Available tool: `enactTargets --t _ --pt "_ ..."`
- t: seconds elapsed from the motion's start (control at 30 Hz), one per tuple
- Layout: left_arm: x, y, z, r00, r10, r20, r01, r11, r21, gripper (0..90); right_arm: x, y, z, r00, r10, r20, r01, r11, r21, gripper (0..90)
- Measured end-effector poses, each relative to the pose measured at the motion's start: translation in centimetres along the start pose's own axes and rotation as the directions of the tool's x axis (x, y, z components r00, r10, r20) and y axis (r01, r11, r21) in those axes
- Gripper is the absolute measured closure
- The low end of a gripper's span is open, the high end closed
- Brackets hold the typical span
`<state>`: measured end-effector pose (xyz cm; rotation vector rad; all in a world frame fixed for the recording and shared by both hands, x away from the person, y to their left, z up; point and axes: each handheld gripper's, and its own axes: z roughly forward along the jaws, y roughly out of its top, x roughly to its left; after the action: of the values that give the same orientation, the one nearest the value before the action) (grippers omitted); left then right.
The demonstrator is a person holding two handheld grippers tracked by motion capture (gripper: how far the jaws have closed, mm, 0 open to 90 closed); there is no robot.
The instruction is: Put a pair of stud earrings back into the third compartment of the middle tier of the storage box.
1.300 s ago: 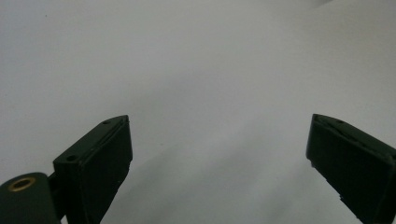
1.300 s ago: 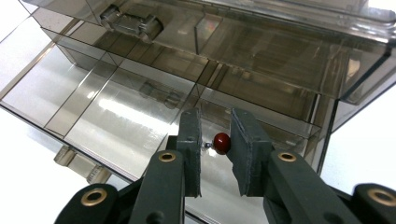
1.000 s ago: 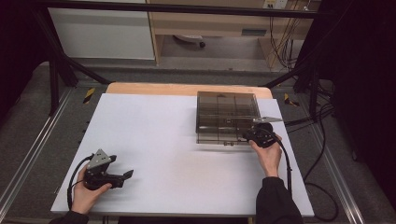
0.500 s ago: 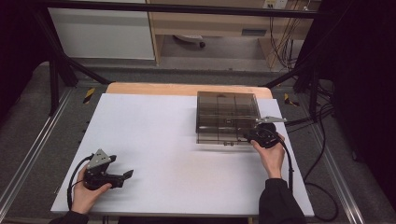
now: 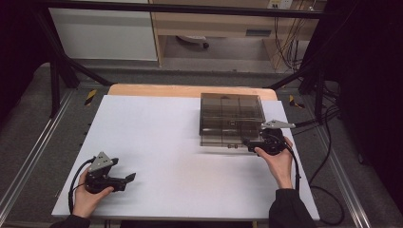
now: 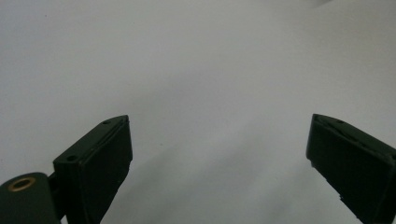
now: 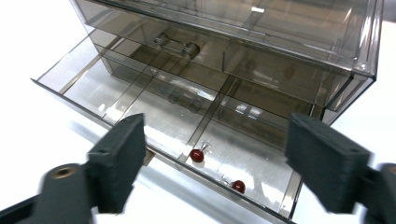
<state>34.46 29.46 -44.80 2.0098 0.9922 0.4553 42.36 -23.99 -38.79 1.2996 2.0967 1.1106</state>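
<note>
In the right gripper view, the right gripper (image 7: 215, 163) is standing with its fingers (image 7: 119, 161) spread wide and nothing between them; they have just been opening, right in front of the pulled-out bottom drawer (image 7: 154, 126) of the smoky clear drawer box (image 7: 261, 32). To do this step well, I judge the gripper should be backing straight away from the drawer front without clipping its lip, keeping the fingers clear of the thin plastic so the light box is not sliding on the surface (image 5: 157, 137).

The drawer is lying across the middle of that frame, split by dividers into compartments. Two small red beads (image 7: 196, 156) are resting in the compartment at lower centre, near the front wall; the compartments further left are looking bare.

In the high view the box (image 5: 231, 118) is sitting at upper right of the white surface, the right gripper (image 5: 250, 142) at its near edge. The left gripper (image 5: 129, 179) is resting at lower left, well apart, its fingers (image 6: 100, 163) wide open over bare surface, gripping nothing.
</note>
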Motion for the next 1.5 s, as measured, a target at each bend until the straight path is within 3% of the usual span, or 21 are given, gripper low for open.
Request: enactTargets --t 0.3,0.7,1.13,1.23,1.5 --pt "0.0 0.0 0.0 1.0 0.002 0.0 -0.002 1.0 0.002 6.5 0.8 -1.0 -1.3 0.9998 -0.015 -0.012 0.014 0.999 -0.043 4.4" --pt "-0.1 0.0 0.0 1.0 0.002 0.0 -0.002 1.0 0.002 6.5 1.4 -3.5 -2.7 0.998 -0.005 -0.064 0.002 0.998 -0.062 1.0" --pt "-0.1 0.0 0.0 1.0 0.005 0.001 -0.005 1.0 0.006 6.5 1.3 -7.1 -3.1 0.9907 -0.005 -0.136 0.001 1.0 -0.027 0.6" --pt "-0.1 0.0 -0.1 1.0 0.005 0.001 -0.005 1.0 0.006 6.5 1.3 -7.9 -3.1 0.992 -0.014 -0.125 0.012 1.0 -0.019 1.0" --pt "-0.2 -0.1 0.0 0.9999 0.01 0.005 -0.01 0.9999 0.009 6.5 0.8 -9.4 -3.0 0.9884 -0.007 -0.152 0.009 1.0 0.007 0.9"
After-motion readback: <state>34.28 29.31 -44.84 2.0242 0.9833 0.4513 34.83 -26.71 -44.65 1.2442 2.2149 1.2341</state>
